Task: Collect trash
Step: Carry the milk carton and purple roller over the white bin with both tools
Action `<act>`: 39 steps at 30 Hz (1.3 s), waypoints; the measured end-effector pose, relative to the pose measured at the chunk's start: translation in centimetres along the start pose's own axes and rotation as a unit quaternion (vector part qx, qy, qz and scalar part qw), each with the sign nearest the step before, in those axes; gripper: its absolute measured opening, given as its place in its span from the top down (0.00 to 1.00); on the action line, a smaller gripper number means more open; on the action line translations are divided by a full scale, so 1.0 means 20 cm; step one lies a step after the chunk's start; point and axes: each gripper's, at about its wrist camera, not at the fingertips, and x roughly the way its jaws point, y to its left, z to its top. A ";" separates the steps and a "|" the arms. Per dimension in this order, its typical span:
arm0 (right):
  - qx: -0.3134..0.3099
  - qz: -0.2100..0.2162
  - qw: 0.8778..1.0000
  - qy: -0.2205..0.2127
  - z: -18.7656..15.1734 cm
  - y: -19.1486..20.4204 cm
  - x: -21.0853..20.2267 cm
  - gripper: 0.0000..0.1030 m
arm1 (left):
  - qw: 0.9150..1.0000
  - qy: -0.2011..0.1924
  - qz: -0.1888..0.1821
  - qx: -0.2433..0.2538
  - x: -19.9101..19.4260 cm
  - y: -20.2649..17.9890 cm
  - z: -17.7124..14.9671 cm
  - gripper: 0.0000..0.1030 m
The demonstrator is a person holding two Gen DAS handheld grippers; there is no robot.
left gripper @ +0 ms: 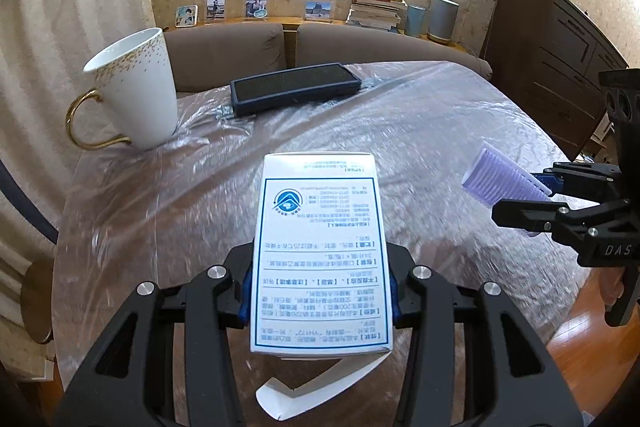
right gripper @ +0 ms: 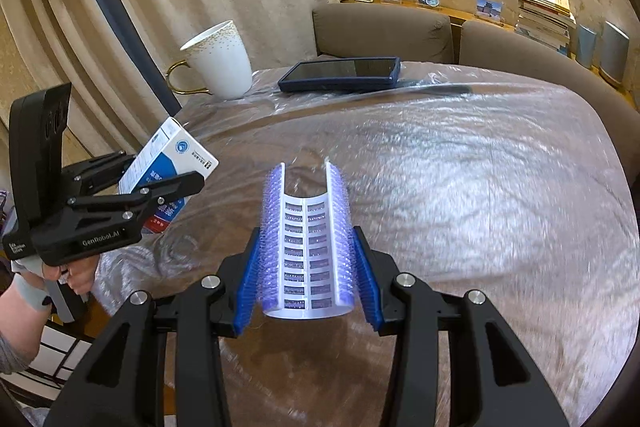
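My left gripper is shut on a white medicine box with blue print, its end flap hanging loose underneath. The same box shows in the right wrist view at the left, lifted over the table's near left edge inside the left gripper. My right gripper is shut on a purple hair roller, blue pads pressing its bristly sides. In the left wrist view that roller hangs at the right in the right gripper, above the table.
A round table under clear plastic film carries a white mug with gold handle at far left and a dark blue tablet at the back. Brown chair backs, a book stack and a dark dresser stand beyond.
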 end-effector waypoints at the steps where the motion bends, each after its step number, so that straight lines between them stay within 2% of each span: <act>1: 0.000 0.000 1.000 -0.001 -0.01 0.01 -0.02 0.59 | 1.000 -0.001 -0.001 -0.001 -0.02 -0.01 -0.02 0.54; 13: -0.001 0.015 1.000 -0.002 -0.23 0.12 -0.22 0.59 | 1.000 -0.005 -0.012 0.018 -0.24 -0.11 -0.20 0.54; 21: -0.005 0.026 1.000 0.002 -0.37 0.18 -0.34 0.59 | 1.000 0.011 -0.023 0.019 -0.36 -0.18 -0.35 0.54; 27: -0.019 0.039 0.999 0.014 -0.50 0.25 -0.40 0.59 | 0.998 0.026 -0.032 0.039 -0.43 -0.26 -0.46 0.54; 39: -0.040 0.067 0.995 0.056 -0.73 0.35 -0.46 0.59 | 0.994 0.067 -0.063 0.066 -0.50 -0.38 -0.67 0.54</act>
